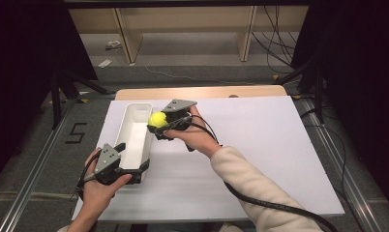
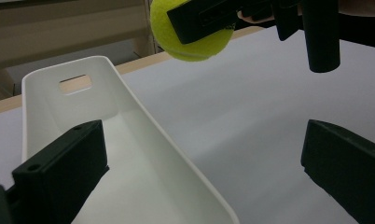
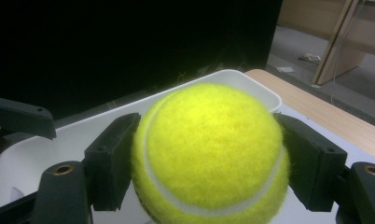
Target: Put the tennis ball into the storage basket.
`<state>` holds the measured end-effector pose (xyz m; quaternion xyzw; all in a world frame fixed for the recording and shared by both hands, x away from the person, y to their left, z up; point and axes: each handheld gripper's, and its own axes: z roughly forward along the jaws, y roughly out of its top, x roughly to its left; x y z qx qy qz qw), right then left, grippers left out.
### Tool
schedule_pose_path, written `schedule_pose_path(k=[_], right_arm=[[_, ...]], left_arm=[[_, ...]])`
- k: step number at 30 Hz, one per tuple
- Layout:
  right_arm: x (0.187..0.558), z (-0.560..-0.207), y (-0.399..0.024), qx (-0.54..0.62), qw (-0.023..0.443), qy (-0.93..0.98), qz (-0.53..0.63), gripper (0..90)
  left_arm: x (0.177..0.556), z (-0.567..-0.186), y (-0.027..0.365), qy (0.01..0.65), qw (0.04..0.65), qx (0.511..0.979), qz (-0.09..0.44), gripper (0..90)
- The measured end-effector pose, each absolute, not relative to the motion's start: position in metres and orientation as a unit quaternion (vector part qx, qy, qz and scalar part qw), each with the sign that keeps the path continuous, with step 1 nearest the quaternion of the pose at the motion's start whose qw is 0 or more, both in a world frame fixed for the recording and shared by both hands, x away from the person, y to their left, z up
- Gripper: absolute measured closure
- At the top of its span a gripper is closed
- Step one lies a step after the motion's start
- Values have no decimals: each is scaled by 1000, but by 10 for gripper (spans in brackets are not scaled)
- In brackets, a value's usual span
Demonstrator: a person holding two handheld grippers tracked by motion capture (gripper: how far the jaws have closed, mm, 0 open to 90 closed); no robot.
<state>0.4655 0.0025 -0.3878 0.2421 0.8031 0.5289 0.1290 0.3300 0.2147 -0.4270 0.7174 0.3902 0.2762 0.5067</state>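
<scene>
Long white plastic bin (image 1: 134,130) sits on the white-covered desk (image 1: 260,145), its near end straddled by the left gripper (image 1: 127,162) with jaws spread wide. Right gripper (image 1: 156,126) is clenched on a fuzzy yellow tennis ball (image 1: 157,119), held at the bin's right rim.

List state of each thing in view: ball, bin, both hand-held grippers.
Tennis ball: clamped in the right hand-held gripper, held off the table at the bin's right rim.
White bin: upright, nothing visible inside, on the white board.
Right hand-held gripper: shut on the tennis ball.
Left hand-held gripper: jaws wide apart, straddling the bin's near right wall, no clamp visible.
</scene>
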Motion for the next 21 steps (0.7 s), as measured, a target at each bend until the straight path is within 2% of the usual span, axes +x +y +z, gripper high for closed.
schedule_pose_path(k=[21], right_arm=[[467,-387,9,240,127,804,528,269]], left_arm=[[330,-427,215,390,507,718,276,0]])
